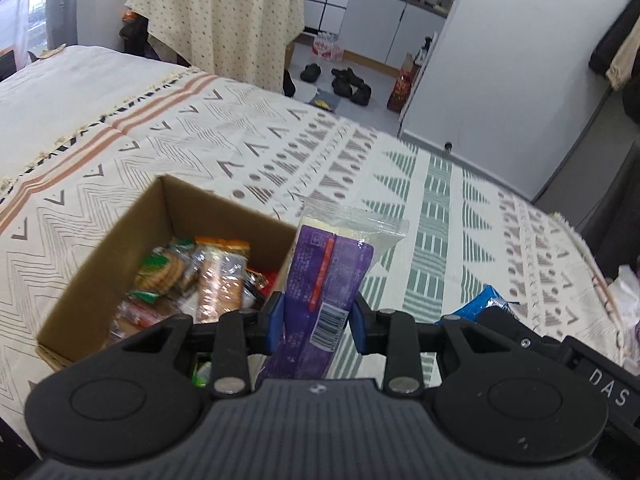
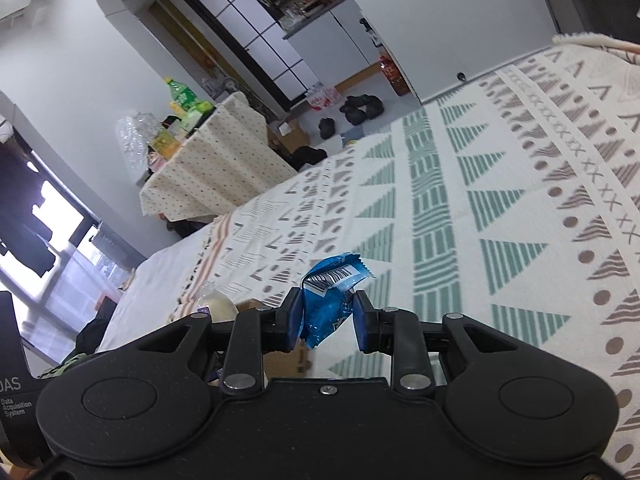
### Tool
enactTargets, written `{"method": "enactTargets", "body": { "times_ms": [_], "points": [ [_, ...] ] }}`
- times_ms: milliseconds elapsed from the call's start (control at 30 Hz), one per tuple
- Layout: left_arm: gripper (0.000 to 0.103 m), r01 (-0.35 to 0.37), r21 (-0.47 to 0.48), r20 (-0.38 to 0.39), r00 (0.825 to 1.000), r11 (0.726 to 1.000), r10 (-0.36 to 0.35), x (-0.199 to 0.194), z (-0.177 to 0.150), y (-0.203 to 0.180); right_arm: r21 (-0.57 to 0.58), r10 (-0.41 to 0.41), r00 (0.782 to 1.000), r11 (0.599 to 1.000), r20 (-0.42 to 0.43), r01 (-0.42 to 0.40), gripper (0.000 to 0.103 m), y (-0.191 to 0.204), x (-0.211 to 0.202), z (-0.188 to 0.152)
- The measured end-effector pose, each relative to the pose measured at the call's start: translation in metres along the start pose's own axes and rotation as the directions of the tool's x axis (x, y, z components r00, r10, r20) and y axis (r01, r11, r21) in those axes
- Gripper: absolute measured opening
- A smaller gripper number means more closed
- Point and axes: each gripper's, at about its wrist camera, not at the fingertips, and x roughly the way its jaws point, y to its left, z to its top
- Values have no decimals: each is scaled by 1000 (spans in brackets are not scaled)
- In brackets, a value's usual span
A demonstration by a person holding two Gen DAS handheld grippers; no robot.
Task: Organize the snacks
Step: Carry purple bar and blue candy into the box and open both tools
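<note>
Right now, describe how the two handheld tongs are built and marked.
Both tongs are matte black: a ribbed housing flanked by two round discs, with linkage bars on silver pivot pins. The left tongs and right tongs carry blue finger pads. White lettering reads "Data Acquisition System". No cables, hands or sleeves show.

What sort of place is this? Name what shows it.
Probably a lived-in home, perhaps a small flat: a bed under a patterned blanket, shoes on the floor by white cabinets, and a cloth-covered side table loaded with groceries.
</note>
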Motion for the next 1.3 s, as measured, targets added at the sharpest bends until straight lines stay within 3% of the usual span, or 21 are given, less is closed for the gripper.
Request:
{"method": "enactTargets", "body": {
  "times_ms": [733,933,1300],
  "points": [
    [30,140,-198,88,988,970,-124,-50,38,75,-68,32,999,997,1,-32,27,70,11,-7],
    [30,90,-249,96,993,964,-68,-50,44,104,-81,48,999,995,-19,-50,26,88,21,-16],
    [33,-30,-289,-18,1000,957,26,-19,38,135,-92,55,996,994,-73,-62,27,108,44,-36]
  ]
}}
